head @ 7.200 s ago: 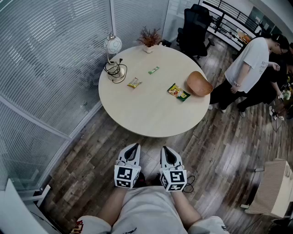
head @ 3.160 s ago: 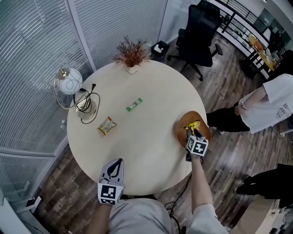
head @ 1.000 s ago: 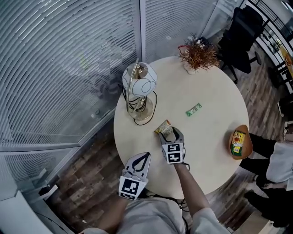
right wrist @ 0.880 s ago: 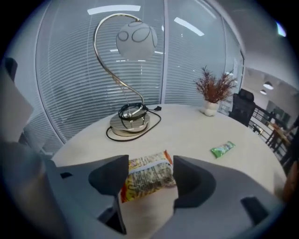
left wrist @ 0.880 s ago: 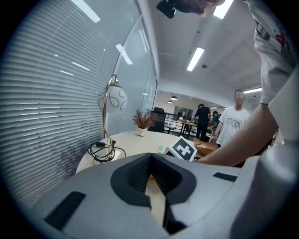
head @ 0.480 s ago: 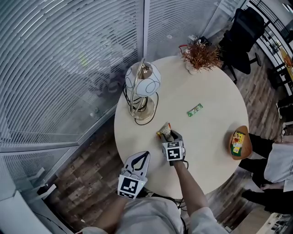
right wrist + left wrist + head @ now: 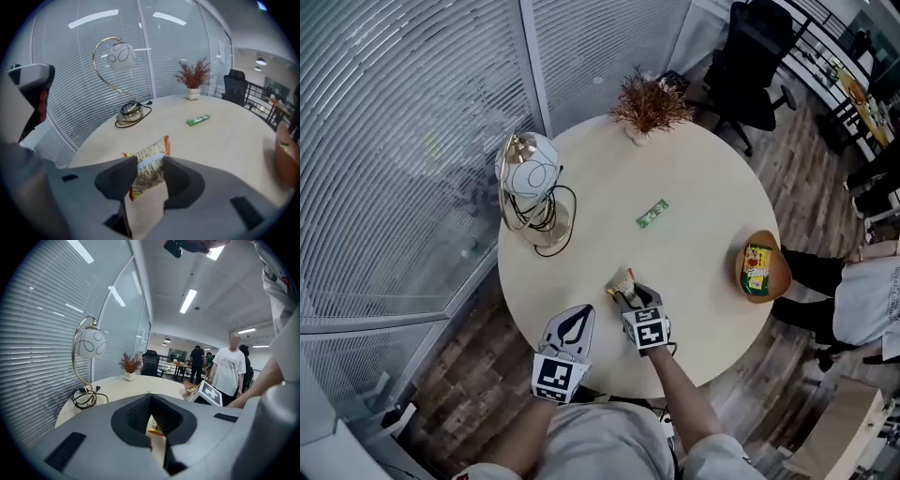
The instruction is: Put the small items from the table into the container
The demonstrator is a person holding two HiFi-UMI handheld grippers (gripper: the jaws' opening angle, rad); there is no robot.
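Snack packet [image 7: 622, 279], orange and yellow, between the jaws of the right tool [image 7: 629, 294] at the near side of the round desk [image 7: 694, 169], well apart from the wooden bowl [image 7: 780, 277] that serves as the container at the desk's right edge. In the right gripper view the jaws of the right tool [image 7: 149, 162] are closing, and their pads already press on both flat faces of the packet [image 7: 152, 151], which stands tilted with its crimped orange end uppermost. The left tool [image 7: 578, 315] hangs off the near desk edge with its jaws together and nothing between them, as the left gripper view confirms for that tool [image 7: 151, 397]. Handling, as a judgement: the packet looks light, soft and crinkly, its film likely slippery, so that a pinch across the flat middle or just inside a sealed seam should hold better than one at a corner, and a hard squeeze could crush what is inside. The green bar [image 7: 652, 214] further across the desk appears thin, light and stiffer; a grip across its narrow width would suit it. Limits of view: the packet's lower end is behind the jaws, so whether it touches the desk cannot be told; its print is too small to read; the bowl [image 7: 284, 151] is blurred and cut off at the right gripper view's edge; a yellow-green packet [image 7: 757, 269] lies in it, its type unclear.
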